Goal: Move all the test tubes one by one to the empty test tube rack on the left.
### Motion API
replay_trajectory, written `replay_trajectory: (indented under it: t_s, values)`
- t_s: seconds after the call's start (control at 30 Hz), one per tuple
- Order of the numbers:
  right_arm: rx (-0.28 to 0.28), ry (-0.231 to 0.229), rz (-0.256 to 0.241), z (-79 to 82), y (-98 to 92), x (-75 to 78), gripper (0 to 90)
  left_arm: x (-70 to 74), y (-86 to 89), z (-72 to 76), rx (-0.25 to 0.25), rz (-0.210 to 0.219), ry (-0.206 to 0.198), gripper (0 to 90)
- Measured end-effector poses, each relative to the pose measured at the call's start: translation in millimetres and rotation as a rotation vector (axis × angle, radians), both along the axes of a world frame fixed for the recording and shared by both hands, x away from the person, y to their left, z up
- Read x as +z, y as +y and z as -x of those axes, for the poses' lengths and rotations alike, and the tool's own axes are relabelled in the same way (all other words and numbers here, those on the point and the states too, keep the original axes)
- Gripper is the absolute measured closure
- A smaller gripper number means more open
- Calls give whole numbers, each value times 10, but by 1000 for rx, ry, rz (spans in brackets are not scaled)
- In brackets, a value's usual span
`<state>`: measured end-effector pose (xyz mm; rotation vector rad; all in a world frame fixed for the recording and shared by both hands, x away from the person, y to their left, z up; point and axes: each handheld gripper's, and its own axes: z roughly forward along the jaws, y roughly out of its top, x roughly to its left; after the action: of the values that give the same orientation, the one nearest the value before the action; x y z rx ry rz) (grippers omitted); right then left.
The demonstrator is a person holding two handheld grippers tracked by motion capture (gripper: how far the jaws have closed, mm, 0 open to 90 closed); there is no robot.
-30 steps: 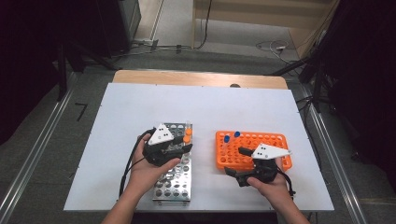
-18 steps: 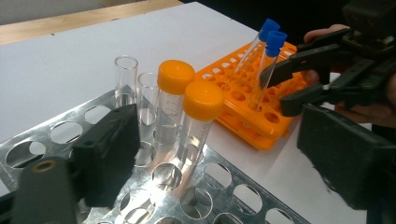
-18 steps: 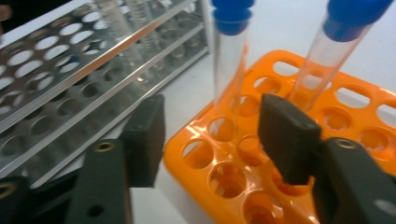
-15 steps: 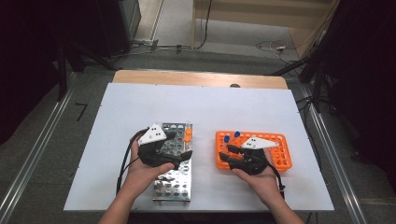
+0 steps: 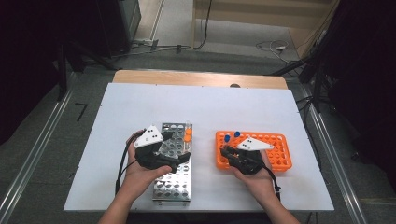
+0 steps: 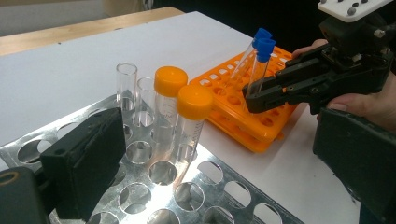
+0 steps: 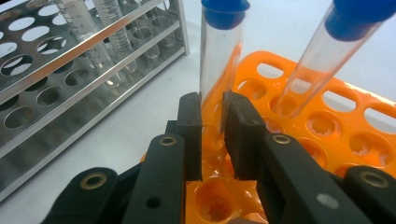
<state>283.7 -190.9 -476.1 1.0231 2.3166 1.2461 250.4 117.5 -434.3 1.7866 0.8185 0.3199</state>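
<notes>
An orange tube rack [image 5: 275, 151] sits right of centre, and two blue-capped tubes stand in its left end. My right gripper [image 7: 212, 112] is shut on the lower part of the nearer blue-capped tube [image 7: 219, 60]; the other blue-capped tube [image 7: 322, 51] leans beside it. In the left gripper view the right gripper [image 6: 254, 100] clamps that tube [image 6: 259, 65]. My left gripper [image 6: 222, 135] is open wide over the metal rack [image 6: 233, 196], facing two orange-capped tubes [image 6: 189, 123] and two uncapped glass tubes [image 6: 127, 88]. In the high view the left gripper [image 5: 180, 161] hovers over the metal rack [image 5: 175, 184].
The white tabletop [image 5: 196, 107] stretches far behind both racks, with a wooden strip [image 5: 196, 78] along its back edge. Most holes of both racks hold nothing. Cables trail from each gripper toward the front edge.
My right gripper has moved left along the orange rack and onto a blue-capped tube. The left gripper has drifted slightly back and left over the metal rack.
</notes>
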Motion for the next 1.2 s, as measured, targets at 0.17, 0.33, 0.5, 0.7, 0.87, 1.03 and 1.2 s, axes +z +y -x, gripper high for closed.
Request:
replay_trajectory:
  t_s: [0.17, 0.33, 0.5, 0.7, 0.87, 1.03, 1.2]
  values:
    - [6, -30, -27, 26, -40, 59, 750, 29, -25, 17, -6, 1, -7, 29]
    - [12, -69, -64, 78, -89, 169, 750, 52, -61, 33, -12, -2, -15, 29]
    - [46, -83, -88, 149, -87, 237, 750, 64, -94, 44, -21, 3, -19, 30]
    - [92, -84, -79, 234, -24, 257, 750, 82, -127, 57, -32, 7, -22, 36]
    - [127, -80, -84, 286, 0, 263, 751, 101, -170, 58, -48, 18, -25, 45]
    - [155, -73, -88, 339, 24, 265, 751, 111, -245, 55, -73, 34, -24, 66]
    - [174, -69, -81, 389, 69, 268, 751, 103, -330, 73, -125, 37, -25, 146]
